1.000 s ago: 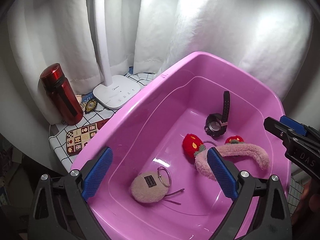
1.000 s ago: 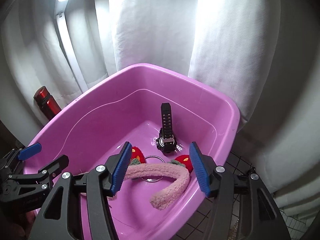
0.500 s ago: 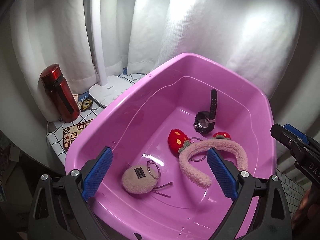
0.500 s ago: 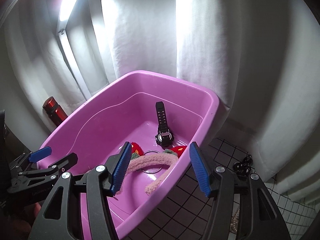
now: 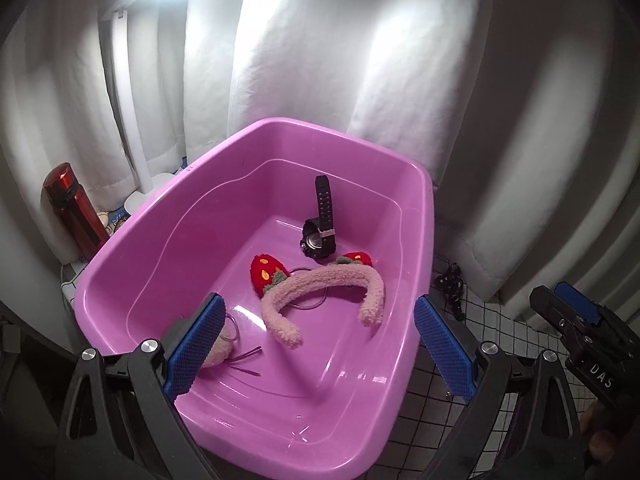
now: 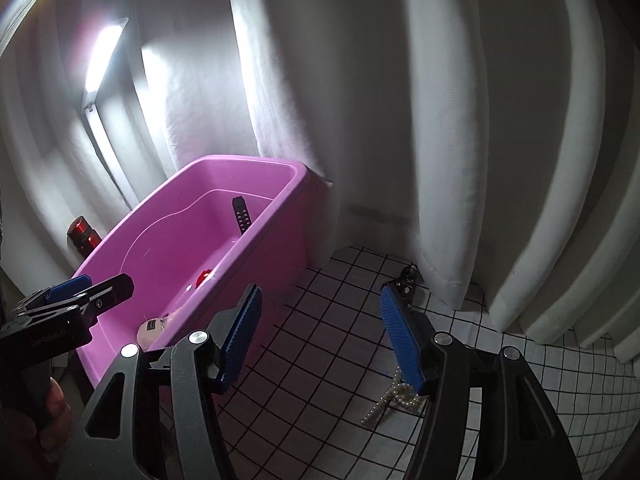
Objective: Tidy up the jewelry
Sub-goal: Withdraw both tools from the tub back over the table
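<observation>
A pink plastic tub (image 5: 256,424) holds a black watch (image 5: 320,236), a fuzzy pink headband with red strawberries (image 5: 320,284), a thin ring under it and a fuzzy pouch (image 5: 218,350) half hidden by one finger. My left gripper (image 5: 316,344) hangs open over the tub's near end, holding nothing. My right gripper (image 6: 320,336) is open and empty over the checked cloth to the right of the tub (image 6: 280,208). A pearl necklace (image 6: 394,398) lies just behind its right finger. A small black ornament (image 6: 406,280) sits by the curtain.
White curtains close off the back and right. A red bottle (image 5: 74,208) and a white lamp stand (image 5: 132,128) are left of the tub. The black-gridded white tablecloth (image 6: 540,392) stretches to the right.
Both grippers have pulled back and swung right. The right wrist view has left the tub and now faces the cloth with the pearls. The tub's contents lie as before.
</observation>
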`<state>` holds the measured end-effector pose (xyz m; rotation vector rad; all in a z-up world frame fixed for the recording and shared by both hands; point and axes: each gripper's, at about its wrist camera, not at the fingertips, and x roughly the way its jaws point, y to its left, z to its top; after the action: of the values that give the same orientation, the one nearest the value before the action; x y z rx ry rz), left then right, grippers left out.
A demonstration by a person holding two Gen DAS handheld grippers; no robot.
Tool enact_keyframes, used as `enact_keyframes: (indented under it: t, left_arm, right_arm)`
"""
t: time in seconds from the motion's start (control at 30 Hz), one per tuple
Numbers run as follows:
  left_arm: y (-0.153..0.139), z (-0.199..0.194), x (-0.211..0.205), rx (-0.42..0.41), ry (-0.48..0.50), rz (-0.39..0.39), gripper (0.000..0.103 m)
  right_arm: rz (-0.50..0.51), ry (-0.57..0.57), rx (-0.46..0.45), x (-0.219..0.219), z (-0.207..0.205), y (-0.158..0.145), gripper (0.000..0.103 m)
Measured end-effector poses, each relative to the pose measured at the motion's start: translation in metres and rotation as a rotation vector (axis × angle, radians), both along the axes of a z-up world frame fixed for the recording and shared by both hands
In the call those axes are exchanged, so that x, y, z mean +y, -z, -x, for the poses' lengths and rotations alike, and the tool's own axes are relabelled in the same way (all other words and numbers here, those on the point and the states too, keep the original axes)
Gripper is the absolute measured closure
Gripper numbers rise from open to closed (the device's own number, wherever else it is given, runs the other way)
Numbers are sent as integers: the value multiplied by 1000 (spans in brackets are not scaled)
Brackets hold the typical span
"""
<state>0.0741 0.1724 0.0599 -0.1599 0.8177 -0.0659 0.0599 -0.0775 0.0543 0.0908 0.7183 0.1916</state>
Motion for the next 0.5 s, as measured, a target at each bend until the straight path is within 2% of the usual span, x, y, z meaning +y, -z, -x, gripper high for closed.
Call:
enact_keyframes:
  t: [0.27, 0.5]
  left_arm:
    - [-5, 17, -64, -17, 123, 28, 9]
    - [3, 15, -121, 3, 216, 28, 9]
  right_arm:
    - [-6, 130, 53, -67, 31, 27, 43]
    - [-31, 163, 109, -90, 49, 60, 43]
